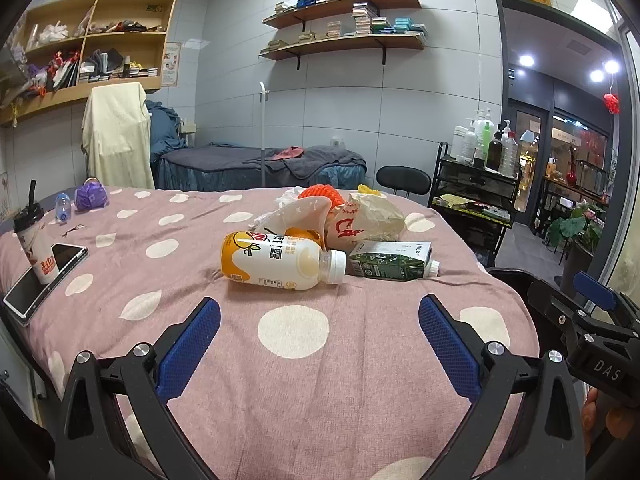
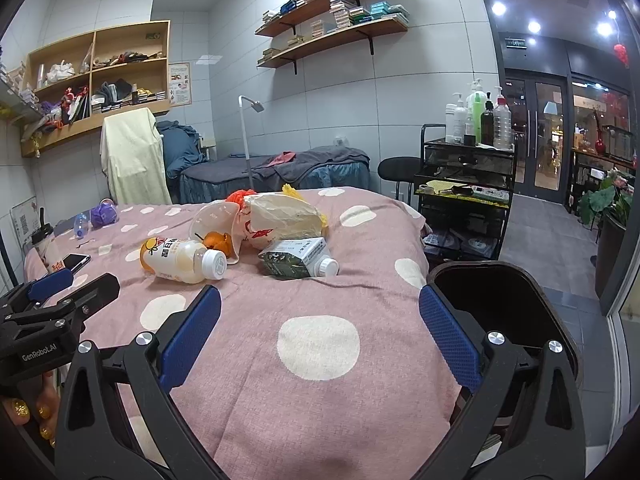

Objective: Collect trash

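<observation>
Two tongs, left tongs (image 1: pixel 319 322) and right tongs (image 2: pixel 320 316), both spread apart, hover over the pink dotted bed (image 1: pixel 360 380). Trash at bed centre: orange bottle (image 1: pixel 276 256) lying left, green carton (image 1: pixel 390 260) just right, crumpled bag (image 1: pixel 368 220) behind. Black bin (image 2: pixel 500 300) at right edge.

The bottle (image 1: pixel 280 260) lies left of the carton (image 1: pixel 390 266), with the paper bag (image 1: pixel 368 222) behind both.
</observation>
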Motion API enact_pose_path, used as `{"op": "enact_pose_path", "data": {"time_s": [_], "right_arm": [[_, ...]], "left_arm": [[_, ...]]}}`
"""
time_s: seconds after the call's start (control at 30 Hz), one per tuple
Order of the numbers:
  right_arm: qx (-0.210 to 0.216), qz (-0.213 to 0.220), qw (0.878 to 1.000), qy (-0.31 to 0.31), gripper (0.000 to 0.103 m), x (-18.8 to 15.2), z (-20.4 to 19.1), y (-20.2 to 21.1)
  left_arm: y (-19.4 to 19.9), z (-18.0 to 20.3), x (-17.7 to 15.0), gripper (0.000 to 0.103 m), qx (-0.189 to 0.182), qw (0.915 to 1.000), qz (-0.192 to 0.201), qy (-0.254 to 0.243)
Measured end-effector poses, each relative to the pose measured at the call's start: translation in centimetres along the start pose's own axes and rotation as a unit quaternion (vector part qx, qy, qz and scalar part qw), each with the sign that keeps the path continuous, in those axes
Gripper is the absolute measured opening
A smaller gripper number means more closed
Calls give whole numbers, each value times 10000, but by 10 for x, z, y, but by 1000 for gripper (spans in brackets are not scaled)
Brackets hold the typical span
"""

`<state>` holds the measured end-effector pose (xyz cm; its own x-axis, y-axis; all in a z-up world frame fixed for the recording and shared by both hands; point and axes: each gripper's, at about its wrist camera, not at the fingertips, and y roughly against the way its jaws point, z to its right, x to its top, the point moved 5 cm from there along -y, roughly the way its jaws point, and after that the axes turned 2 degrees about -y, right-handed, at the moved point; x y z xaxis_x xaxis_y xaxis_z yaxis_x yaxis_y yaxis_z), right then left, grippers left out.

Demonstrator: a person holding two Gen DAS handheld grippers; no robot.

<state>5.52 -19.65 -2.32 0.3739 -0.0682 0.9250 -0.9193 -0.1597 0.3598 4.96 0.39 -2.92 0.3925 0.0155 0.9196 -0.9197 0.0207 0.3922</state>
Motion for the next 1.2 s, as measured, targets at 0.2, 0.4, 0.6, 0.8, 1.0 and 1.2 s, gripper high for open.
{"op": "enact_pose_path", "data": {"time_s": [0.2, 0.4, 0.6, 0.8, 1.0, 1.2], "right_arm": [[3, -12, 10000, 5, 98, 0, -1, -1], [10, -52, 10000, 2, 98, 1, -2, -5], [20, -49, 10000, 20, 98, 1, -3, -7], [34, -66, 10000, 17, 98, 1, -3, -8], [37, -97, 9999, 39, 98, 0, -4, -10], [36, -127, 9999, 21, 98, -1, -2, -11]], "left_arm": [[0, -2, -1, 97, -7, 10000, -21, 15], [0, -2, -1, 97, -13, 10000, -20, 21], [-1, -3, -1, 97, -23, 10000, -31, 29], [-2, -4, -2, 97, -28, 10000, -45, 25], [-4, -4, -2, 97, -33, 10000, -54, 21], [-5, -3, -3, 97, -47, 10000, -71, 13]]}}
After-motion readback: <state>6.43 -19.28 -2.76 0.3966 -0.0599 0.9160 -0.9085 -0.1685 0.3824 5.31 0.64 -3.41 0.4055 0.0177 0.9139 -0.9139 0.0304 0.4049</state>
